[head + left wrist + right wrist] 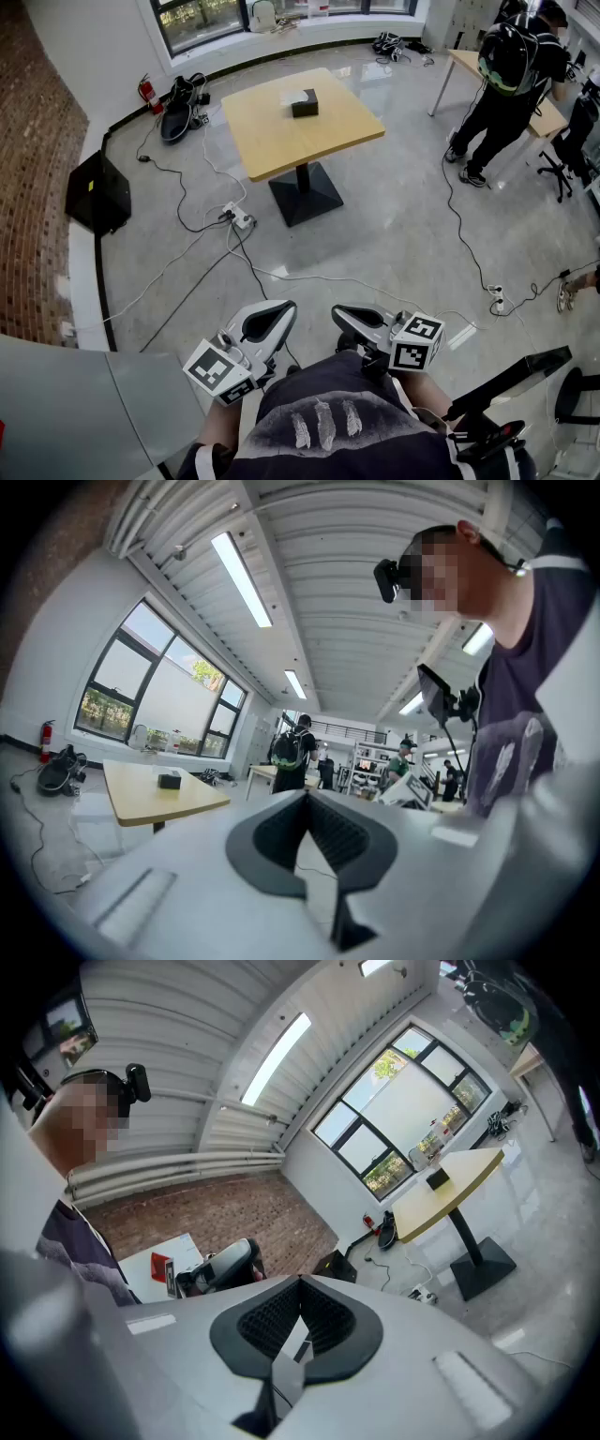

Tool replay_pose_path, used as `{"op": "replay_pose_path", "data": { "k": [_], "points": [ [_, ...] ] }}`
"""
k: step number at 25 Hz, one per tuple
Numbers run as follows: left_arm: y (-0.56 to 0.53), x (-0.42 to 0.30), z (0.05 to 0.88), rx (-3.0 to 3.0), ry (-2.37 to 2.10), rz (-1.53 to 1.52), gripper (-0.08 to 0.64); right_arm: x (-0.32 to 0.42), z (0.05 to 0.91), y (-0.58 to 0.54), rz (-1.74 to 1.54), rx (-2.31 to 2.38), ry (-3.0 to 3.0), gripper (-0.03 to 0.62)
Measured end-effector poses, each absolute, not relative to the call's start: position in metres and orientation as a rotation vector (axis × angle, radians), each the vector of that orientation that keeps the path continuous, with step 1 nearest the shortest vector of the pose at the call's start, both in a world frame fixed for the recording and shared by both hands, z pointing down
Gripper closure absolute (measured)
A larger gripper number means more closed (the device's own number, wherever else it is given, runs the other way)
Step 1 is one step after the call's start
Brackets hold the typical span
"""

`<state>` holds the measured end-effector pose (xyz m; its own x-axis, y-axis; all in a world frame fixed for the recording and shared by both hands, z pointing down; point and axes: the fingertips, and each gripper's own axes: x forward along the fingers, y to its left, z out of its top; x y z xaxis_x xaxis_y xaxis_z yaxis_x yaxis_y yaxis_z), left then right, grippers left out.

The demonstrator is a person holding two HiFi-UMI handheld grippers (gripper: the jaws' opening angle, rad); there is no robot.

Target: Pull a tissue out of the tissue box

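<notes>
The tissue box [305,102] sits on the desk [281,131], far ahead across the floor [394,234]. A power strip [243,220] lies on the floor near the desk's foot. A person [489,120] stands right of the desk. The left claw [270,322] and right claw [356,317] are side by side, close in.

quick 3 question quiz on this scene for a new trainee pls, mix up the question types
1. True or false: the tissue box sits on a stool.
2. The left tongs hold: A a tissue, B a cable, C nothing?
3. Fill in: the right tongs are ___ (open or shut).
Key: 1 false, it sits on the yellow table; 2 C; 3 shut.
</notes>
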<state>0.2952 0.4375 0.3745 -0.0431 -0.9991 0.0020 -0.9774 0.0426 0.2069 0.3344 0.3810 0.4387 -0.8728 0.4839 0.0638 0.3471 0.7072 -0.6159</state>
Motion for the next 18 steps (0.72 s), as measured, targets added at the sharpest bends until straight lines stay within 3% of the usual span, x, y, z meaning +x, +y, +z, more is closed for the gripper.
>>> {"op": "replay_pose_path", "data": {
  "k": [9, 18],
  "points": [
    [0.301, 0.316, 0.362, 2.062, -2.145, -0.178, 0.558, 0.363, 0.446, 0.272, 1.027, -0.711, -2.607, 0.597],
    [0.256, 0.319, 0.359, 2.044, -2.160, -0.127, 0.557, 0.360, 0.434, 0.220, 0.980, -0.713, -2.671, 0.598]
  ]
}}
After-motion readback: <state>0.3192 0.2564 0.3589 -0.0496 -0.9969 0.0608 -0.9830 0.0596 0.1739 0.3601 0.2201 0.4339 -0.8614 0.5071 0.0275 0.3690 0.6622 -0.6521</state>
